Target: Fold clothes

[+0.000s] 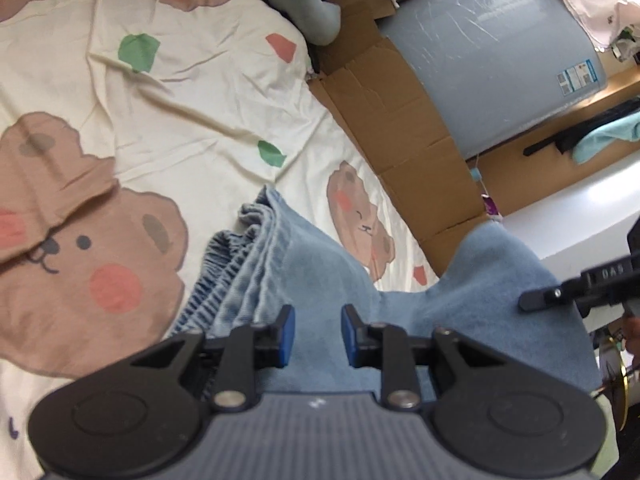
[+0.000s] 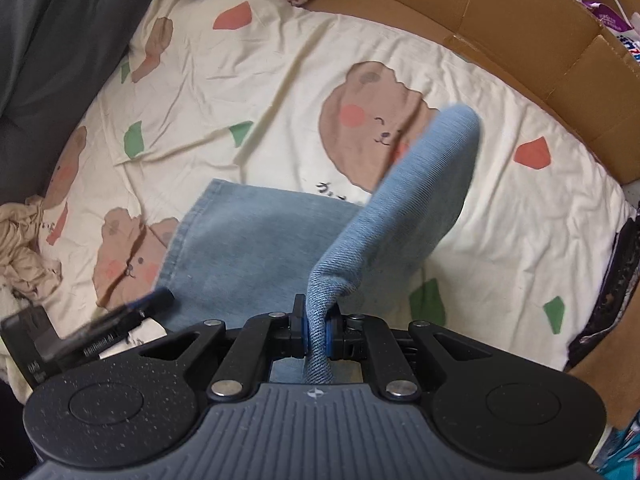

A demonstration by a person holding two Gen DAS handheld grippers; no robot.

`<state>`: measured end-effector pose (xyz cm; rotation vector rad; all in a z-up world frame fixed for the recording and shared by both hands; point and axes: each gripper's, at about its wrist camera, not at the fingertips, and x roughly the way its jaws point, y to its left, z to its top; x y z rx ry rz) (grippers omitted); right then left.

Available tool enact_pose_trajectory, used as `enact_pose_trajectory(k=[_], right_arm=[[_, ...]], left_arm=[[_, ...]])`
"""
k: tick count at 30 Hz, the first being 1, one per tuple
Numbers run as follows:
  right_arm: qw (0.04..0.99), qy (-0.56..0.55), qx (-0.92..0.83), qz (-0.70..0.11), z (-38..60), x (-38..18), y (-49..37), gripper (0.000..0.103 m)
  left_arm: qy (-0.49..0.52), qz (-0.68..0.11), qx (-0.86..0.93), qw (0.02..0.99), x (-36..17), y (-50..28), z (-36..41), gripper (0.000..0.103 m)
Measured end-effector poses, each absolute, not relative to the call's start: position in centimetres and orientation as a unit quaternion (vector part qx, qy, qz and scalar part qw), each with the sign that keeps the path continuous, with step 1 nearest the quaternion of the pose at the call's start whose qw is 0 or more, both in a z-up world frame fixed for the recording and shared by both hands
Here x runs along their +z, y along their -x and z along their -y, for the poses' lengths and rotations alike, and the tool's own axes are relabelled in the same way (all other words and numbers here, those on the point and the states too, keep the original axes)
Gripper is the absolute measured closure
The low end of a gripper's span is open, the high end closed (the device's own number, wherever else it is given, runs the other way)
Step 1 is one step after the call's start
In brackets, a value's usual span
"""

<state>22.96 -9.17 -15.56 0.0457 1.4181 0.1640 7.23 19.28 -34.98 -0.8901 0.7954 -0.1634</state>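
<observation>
Light-blue jeans (image 2: 248, 240) lie on a cream bear-print sheet (image 2: 280, 92) covering the bed. In the right wrist view a hemmed edge runs along the garment's left side, and the flat part stretches from near the sheet's middle back toward the grippers at its near edge.

Right gripper (image 2: 316, 332): jaws pressed together on a bunched fold of the denim, pinched between the blue pads (image 2: 329, 334). From that pinch a strip of the fabric is lifted off the sheet & arcs up and away to the right, its rounded end hanging over a printed bear; long axis of the raised part runs diagonally, near-left to far-right.

Left gripper (image 1: 318, 334): jaws spread, blue pads (image 1: 287, 334) apart w/ a clear gap, hovering over the jeans; contact w/ the cloth can't be told. In the left wrist view the gathered elastic waistband (image 1: 224, 276) lies just ahead-left of it, pointing toward the sheet's middle, & the denim spreads off to the right.

Flattened cardboard (image 1: 384, 120) lines the sheet's right edge. A crumpled tan garment (image 2: 24, 248) sits at the sheet's left edge, apart from the jeans.
</observation>
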Motion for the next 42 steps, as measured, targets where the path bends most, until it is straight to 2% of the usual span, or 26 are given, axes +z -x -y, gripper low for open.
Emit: enact_pose_trajectory(k=[17,29,39,41,42], right_arm=[[0.755,-0.074,0.109,-0.642,1.6,-20.7,-23.4,0.097],[0.754,-0.009,0.14,-0.642,-4.5,-25.3,-22.1,0.097],[0.759,-0.009,0.138,-0.636,-6.2,-26.5,-22.6,0.096],[0.752,-0.018,0.155,-0.64,-6.3,-26.8,-22.7,0.092],[0.749,-0.023,0.164,-0.642,-6.3,-27.0,-22.8,0.082]], left_arm=[[0.443,-0.348,-0.01,0.826,-35.0,-4.6,-24.7,0.077],[0.44,-0.356,0.0,0.825,-35.3,-4.0,-25.6,0.077],[0.443,-0.363,0.009,0.82,-35.7,-3.9,-25.4,0.077],[0.441,-0.365,0.007,0.82,-35.7,-4.0,-25.2,0.077],[0.44,-0.366,0.006,0.82,-35.6,-4.1,-25.1,0.077]])
